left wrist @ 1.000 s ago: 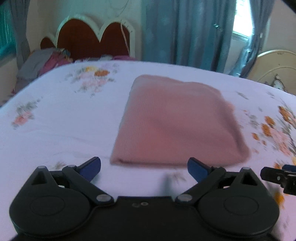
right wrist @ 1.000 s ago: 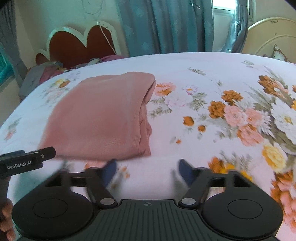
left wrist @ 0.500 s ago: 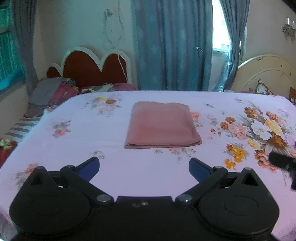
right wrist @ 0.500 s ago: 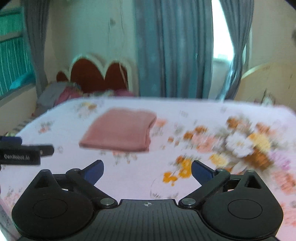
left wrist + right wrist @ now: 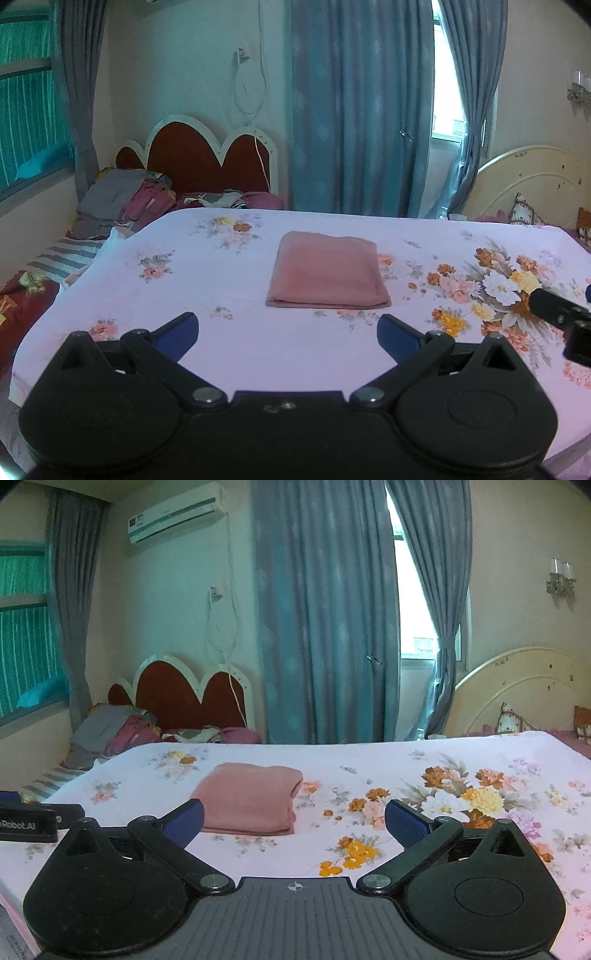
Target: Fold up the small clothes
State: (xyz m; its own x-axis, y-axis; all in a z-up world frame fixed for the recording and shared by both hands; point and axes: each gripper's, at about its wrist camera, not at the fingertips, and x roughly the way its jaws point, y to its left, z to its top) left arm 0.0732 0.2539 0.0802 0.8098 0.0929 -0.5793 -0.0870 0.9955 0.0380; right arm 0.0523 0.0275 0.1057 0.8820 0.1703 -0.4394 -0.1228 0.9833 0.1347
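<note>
A pink garment (image 5: 327,273) lies folded into a neat rectangle on the floral bedsheet (image 5: 236,280), with nothing touching it. My left gripper (image 5: 287,332) hovers well back from it, open and empty. In the right wrist view the same pink garment (image 5: 251,801) lies ahead and to the left of my right gripper (image 5: 295,818). Its jaws are opening, with nothing between them. Each gripper shows at the edge of the other's view: the right gripper (image 5: 561,314) and the left gripper (image 5: 29,819).
A heap of grey and pink clothes (image 5: 122,199) lies by the red scalloped headboard (image 5: 207,162) at the back left. A cream headboard (image 5: 524,184) stands at the back right, with blue curtains (image 5: 362,110) between them. The bed drops off at the left edge (image 5: 74,280).
Both grippers have pulled back and risen away from the folded garment, which now looks smaller and farther off. The right gripper's jaws have spread wider.
</note>
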